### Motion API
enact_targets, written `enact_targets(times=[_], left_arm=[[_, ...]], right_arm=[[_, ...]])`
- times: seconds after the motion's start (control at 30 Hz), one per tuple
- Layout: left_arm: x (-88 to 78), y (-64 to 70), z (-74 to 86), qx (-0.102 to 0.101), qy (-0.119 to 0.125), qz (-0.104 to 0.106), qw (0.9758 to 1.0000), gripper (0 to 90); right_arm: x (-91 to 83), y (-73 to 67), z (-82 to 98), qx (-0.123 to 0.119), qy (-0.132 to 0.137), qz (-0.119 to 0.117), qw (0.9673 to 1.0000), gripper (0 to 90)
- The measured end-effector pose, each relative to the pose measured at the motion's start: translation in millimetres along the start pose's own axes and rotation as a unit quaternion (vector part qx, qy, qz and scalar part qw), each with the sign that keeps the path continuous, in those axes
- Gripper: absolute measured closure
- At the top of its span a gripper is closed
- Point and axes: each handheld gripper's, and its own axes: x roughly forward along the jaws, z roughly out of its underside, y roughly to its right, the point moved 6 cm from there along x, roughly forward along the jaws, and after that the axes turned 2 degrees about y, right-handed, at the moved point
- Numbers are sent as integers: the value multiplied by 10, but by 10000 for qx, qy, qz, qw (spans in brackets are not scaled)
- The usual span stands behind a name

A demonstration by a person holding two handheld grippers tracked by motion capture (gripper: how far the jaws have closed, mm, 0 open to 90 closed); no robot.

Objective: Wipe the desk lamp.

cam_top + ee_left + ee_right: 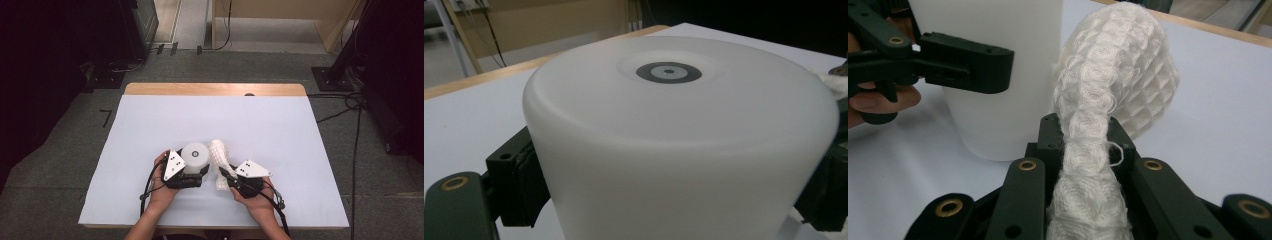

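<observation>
White cup (195, 157) and cloth (219, 155) mid-table, edges well clear

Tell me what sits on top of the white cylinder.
On the flat top of the white cylinder sits a small dark ring with a grey centre; nothing else rests there. Its inside is closed off, and the tabletop beneath it is covered.

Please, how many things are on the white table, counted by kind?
White upside-down plastic cup: 1
White waffle-textured cloth: 1
Black hand-held tool: 2, the left tool and the right tool
Total: 4
</observation>
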Motion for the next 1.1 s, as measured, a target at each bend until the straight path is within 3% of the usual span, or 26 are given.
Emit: enact_targets(times=[0.07,0.13,0.27,0.37,0.57,0.67,0.77,0.93,1.0,1.1], left_arm=[[-3,5,5,127,-2,30,9999,87],[-6,15,8,130,-4,13,9999,86],[-27,-8,11,78,-34,-234,9997,54],[-46,-15,-7,-176,-62,-344,9992,16],[-36,60,-32,-401,-228,-851,9953,6],[4,117,28,-330,-367,-1068,9931,15],[-2,126,35,-324,-372,-1212,9914,81],[-8,114,18,-155,-404,-1063,9934,84],[-31,107,-24,-92,-319,-898,9954,85],[-102,82,-125,-256,-7,-511,9984,85]], right_arm=[[2,15,8,15,-11,22,10000,755],[3,18,9,19,-7,26,10000,755],[1,16,13,33,-19,29,10000,755],[-2,27,14,27,-3,34,10000,754],[-9,60,22,143,2,62,9999,750],[-10,58,23,234,-3,50,9997,751],[-1,49,29,238,-20,29,9997,751],[8,17,33,195,-35,7,9998,751],[14,10,36,187,-44,5,9998,751],[33,-17,57,228,-87,-24,9997,750]])
